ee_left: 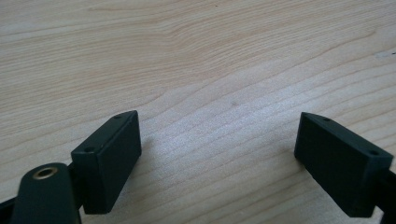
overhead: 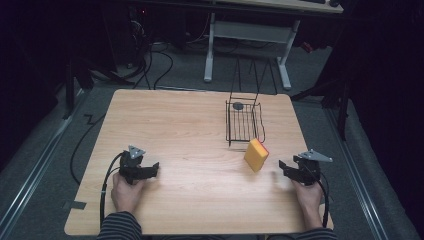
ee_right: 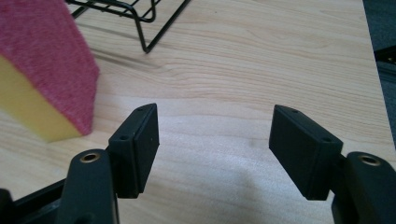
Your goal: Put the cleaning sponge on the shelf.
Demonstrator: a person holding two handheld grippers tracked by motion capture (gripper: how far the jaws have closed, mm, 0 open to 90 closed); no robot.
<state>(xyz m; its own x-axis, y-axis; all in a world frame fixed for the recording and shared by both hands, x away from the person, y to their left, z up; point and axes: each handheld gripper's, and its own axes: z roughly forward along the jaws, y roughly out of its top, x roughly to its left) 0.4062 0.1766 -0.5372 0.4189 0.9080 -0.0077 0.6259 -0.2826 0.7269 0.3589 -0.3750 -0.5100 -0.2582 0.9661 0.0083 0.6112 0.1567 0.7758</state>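
On the pale wooden worktop [overhead: 190, 130], the sponge [overhead: 256, 154] stands on edge just beside the right gripper [overhead: 286, 167], off its released fingers [ee_right: 135, 149], while the left gripper [overhead: 152, 169] rests with fingers [ee_left: 108, 158] spread, grasping nothing.

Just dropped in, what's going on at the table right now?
A person holds a gripper in each hand over a wooden table. Both grippers are open and hold nothing. The right gripper sits close to a yellow-and-pink sponge standing on edge just in front of a black wire basket. The left gripper rests on bare wood, well away from both.
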